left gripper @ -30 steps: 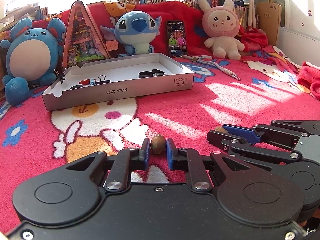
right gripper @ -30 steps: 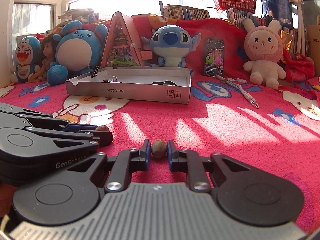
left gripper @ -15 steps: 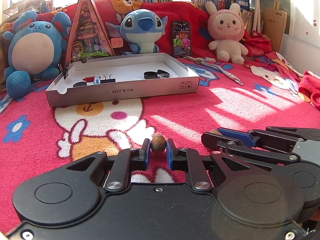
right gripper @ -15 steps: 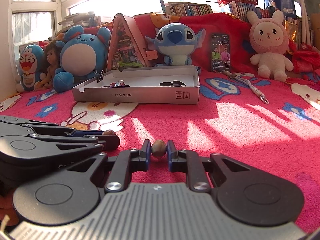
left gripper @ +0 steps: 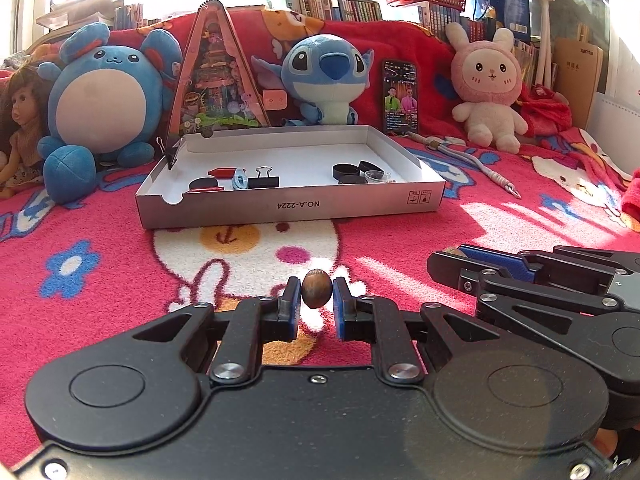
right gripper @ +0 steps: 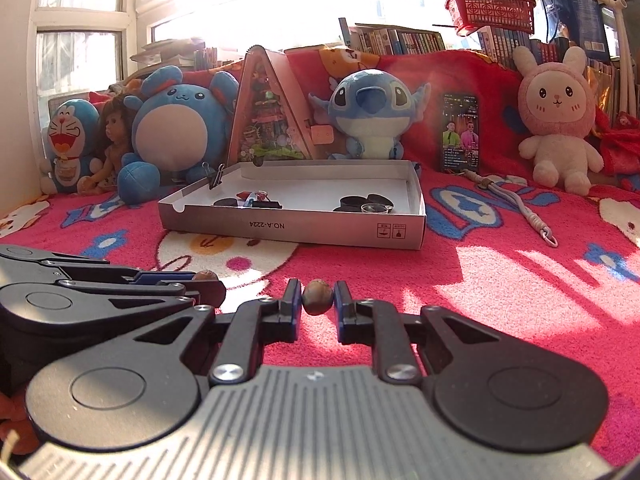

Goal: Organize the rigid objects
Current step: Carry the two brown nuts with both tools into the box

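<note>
Item 1: my left gripper point(left gripper: 316, 312), jaws clenched on a small brown oval nut point(left gripper: 316, 294), its long axis upright between the pads, clear of the blanket.

Item 2: my right gripper point(right gripper: 317, 312), jaws clenched on a second brown oval nut point(right gripper: 317, 297), lying more crosswise.

Item 3: destination, as I judge it: a shallow white cardboard box tray point(left gripper: 288, 210), straight ahead of both jaws on the red cartoon-print blanket point(left gripper: 100, 280). My left jaws face its front wall squarely; my right come at it from the right, so the left seems nearer.

Item 4: tray contents: black binder clip point(left gripper: 263, 179), black rings point(left gripper: 352, 172), red-tipped pieces.

Item 5: obstruction: only the front wall, to be cleared from above. Plush toys and a phone point(left gripper: 400, 98) stand behind the tray.
</note>
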`<state>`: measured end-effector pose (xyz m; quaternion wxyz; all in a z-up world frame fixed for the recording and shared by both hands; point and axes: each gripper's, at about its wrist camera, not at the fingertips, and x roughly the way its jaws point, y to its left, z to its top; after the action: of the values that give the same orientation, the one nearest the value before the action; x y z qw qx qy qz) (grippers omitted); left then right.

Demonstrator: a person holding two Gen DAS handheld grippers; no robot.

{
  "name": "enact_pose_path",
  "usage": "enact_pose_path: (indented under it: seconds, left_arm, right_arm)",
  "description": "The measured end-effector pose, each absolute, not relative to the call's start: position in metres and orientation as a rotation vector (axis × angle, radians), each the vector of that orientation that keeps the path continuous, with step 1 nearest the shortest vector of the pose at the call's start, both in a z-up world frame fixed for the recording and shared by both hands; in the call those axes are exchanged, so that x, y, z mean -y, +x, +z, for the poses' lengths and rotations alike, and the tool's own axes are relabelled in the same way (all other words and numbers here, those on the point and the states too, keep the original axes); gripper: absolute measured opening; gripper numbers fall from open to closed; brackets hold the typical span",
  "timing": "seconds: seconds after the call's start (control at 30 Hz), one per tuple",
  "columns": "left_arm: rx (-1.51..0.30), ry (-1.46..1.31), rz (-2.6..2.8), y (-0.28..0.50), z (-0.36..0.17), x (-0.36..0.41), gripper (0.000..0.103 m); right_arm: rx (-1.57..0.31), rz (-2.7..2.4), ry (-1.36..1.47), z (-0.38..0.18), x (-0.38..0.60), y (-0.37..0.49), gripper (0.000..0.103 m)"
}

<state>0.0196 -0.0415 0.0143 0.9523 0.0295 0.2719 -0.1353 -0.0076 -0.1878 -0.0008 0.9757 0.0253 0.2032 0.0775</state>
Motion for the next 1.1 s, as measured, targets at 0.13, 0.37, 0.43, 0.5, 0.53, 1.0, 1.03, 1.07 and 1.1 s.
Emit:
enact_pose_path:
  seconds: [0.13, 0.37, 0.43, 0.5, 0.53, 1.0, 1.03, 1.07, 1.1]
  left_arm:
    - [-0.539, 0.053, -0.259, 0.026, 0.019, 0.035, 0.016]
    - [-0.526, 0.043, -0.228, 0.044, 0.026, 0.027, 0.016]
    - [-0.523, 0.039, -0.218, 0.051, 0.028, 0.026, 0.016]
    - [-0.522, 0.034, -0.207, 0.058, 0.030, 0.026, 0.016]
    - [-0.521, 0.030, -0.203, 0.063, 0.032, 0.025, 0.016]
    - [-0.507, 0.001, -0.157, 0.118, 0.052, 0.017, 0.016]
    - [-0.509, -0.004, -0.158, 0.121, 0.054, 0.017, 0.016]
    - [-0.514, -0.012, -0.161, 0.125, 0.055, 0.016, 0.016]
    - [-0.522, -0.021, -0.167, 0.129, 0.056, 0.016, 0.016]
  right_arm:
    - [-0.412, 0.153, 0.061, 0.002, 0.187, 0.000, 0.020]
    - [-0.430, 0.148, 0.095, 0.004, 0.189, 0.015, 0.020]
    - [-0.433, 0.147, 0.106, 0.005, 0.190, 0.021, 0.020]
    - [-0.436, 0.145, 0.115, 0.008, 0.191, 0.029, 0.020]
    - [-0.437, 0.143, 0.117, 0.009, 0.191, 0.032, 0.020]
    - [-0.451, 0.131, 0.169, 0.025, 0.197, 0.084, 0.020]
    - [-0.454, 0.131, 0.173, 0.026, 0.197, 0.088, 0.020]
    - [-0.456, 0.131, 0.172, 0.027, 0.198, 0.091, 0.020]
    - [-0.456, 0.131, 0.169, 0.028, 0.198, 0.094, 0.020]
